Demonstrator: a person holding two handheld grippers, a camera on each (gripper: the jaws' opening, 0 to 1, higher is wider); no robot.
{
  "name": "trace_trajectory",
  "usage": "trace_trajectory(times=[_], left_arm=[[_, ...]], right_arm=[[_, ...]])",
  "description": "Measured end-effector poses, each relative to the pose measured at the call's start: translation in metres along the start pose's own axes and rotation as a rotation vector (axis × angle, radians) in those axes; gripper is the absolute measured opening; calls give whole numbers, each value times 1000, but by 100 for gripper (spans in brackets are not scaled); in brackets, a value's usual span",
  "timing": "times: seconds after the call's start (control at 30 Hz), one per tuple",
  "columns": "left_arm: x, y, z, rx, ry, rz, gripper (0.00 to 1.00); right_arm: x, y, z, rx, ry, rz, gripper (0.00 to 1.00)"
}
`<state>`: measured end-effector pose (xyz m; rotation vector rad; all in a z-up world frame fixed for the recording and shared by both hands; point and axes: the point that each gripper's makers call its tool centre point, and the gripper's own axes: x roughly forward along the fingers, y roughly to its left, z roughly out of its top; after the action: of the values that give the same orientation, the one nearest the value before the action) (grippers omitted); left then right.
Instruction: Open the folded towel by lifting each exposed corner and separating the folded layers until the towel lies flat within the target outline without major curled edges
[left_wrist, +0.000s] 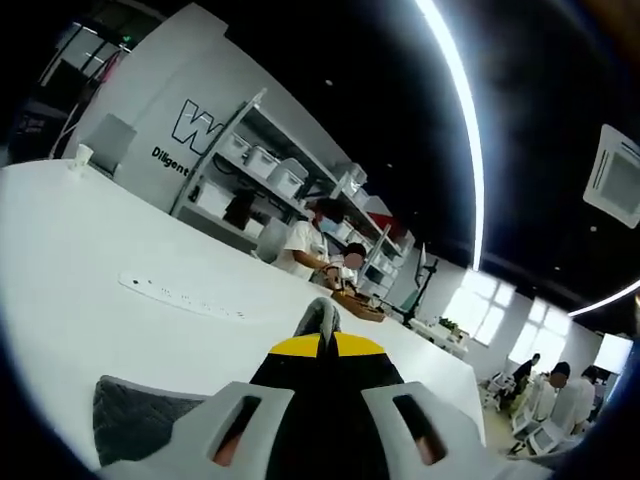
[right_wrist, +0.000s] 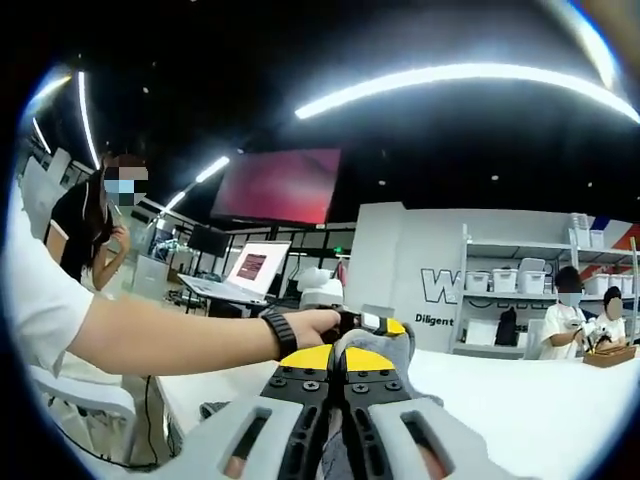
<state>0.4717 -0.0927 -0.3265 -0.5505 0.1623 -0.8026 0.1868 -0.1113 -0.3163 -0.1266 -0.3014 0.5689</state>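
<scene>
The grey towel (left_wrist: 135, 415) is lifted off the white table (left_wrist: 90, 250). My left gripper (left_wrist: 322, 338) is shut on a bunched corner of it that sticks up past the yellow jaw tips, while another part hangs at the lower left. In the right gripper view my right gripper (right_wrist: 345, 360) is also shut on the towel (right_wrist: 388, 346), with cloth pinched between the jaws and bulging above the tips. Just beyond it, a person's hand (right_wrist: 310, 325) with a black wristband holds the left gripper (right_wrist: 372, 322) close by. How the rest of the towel hangs is hidden.
A white power strip (left_wrist: 180, 297) lies on the table. People work at the table's far end beside a wooden box (left_wrist: 358, 305), with shelving (left_wrist: 265, 165) of white bins behind. A person (right_wrist: 95, 225) stands at left, near a laptop (right_wrist: 250, 270).
</scene>
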Motion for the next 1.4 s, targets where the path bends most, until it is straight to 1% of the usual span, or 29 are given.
trace_trajectory(times=[0.2, 0.33, 0.47, 0.6, 0.63, 0.77, 0.87, 1.0, 1.07, 1.17, 1.4], left_arm=[[5, -3, 0, 2, 1, -10, 0], [7, -10, 4, 7, -5, -19, 0], [9, -17, 3, 14, -5, -24, 0], [12, -22, 5, 19, -5, -30, 0], [13, -22, 7, 9, -9, -30, 0], [15, -31, 7, 21, -14, -42, 0], [19, -35, 8, 35, -14, -42, 0], [21, -37, 7, 33, -10, -46, 0], [24, -41, 6, 37, -7, -50, 0], [28, -45, 8, 46, -11, -52, 0], [35, -53, 7, 59, -9, -67, 0]], right_arm=[[-4, -6, 5, 4, -9, -12, 0], [-6, -8, 8, -6, -11, -16, 0], [-8, -9, 11, -17, -13, -21, 0], [-12, -14, 13, -44, -10, -34, 0], [-12, -16, 13, -46, -10, -40, 0], [-16, -21, 16, -45, -16, -47, 0], [-17, -23, 16, -50, -15, -51, 0], [-18, -23, 16, -57, -10, -52, 0], [-21, -26, 17, -81, -2, -64, 0], [-22, -28, 17, -74, -2, -60, 0], [-28, -35, 17, -90, 1, -79, 0]])
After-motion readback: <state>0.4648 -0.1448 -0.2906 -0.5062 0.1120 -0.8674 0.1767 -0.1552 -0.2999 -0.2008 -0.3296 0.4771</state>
